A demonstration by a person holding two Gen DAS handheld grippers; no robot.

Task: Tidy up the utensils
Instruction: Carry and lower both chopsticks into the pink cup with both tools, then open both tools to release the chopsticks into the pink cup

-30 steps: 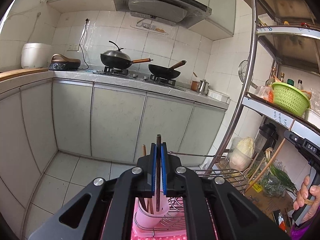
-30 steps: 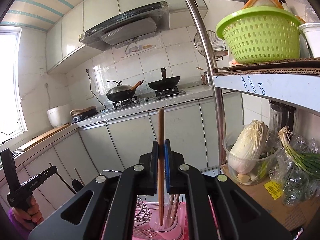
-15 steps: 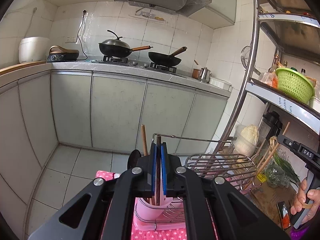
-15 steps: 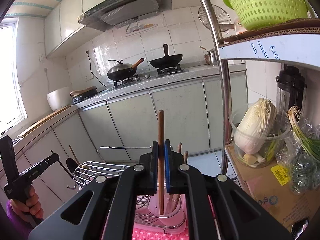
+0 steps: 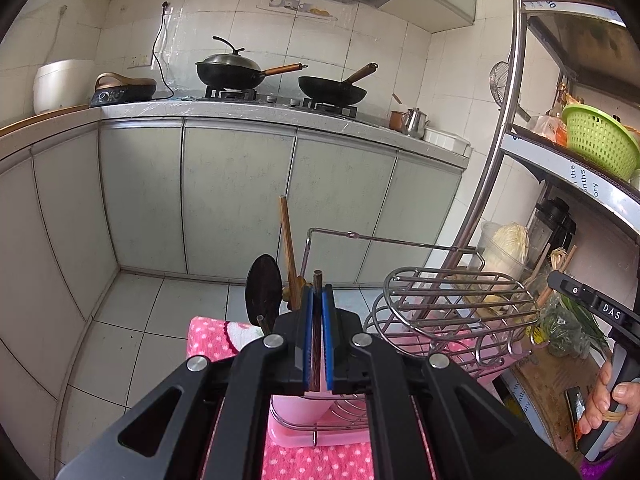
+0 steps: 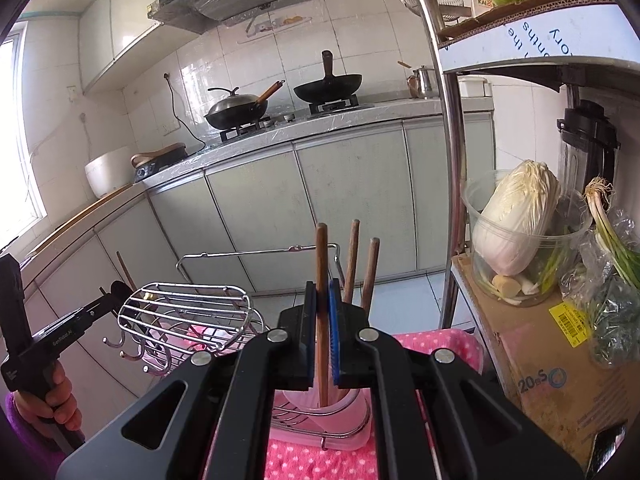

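Wooden chopstick (image 6: 321, 312) clamped upright in the right tongs (image 6: 321, 330), its lower end inside the pink cup (image 6: 340, 406) on the wire rack (image 6: 192, 312). Left tongs (image 5: 317, 336) pinch a darker stick (image 5: 317, 322) over the same cup (image 5: 298, 410). Two more sticks (image 6: 352, 260) stand at the right tongs' 1 o'clock.

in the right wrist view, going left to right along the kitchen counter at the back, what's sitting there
White rice cooker → flat electric cooker → lidded wok → open black wok → steel kettle.
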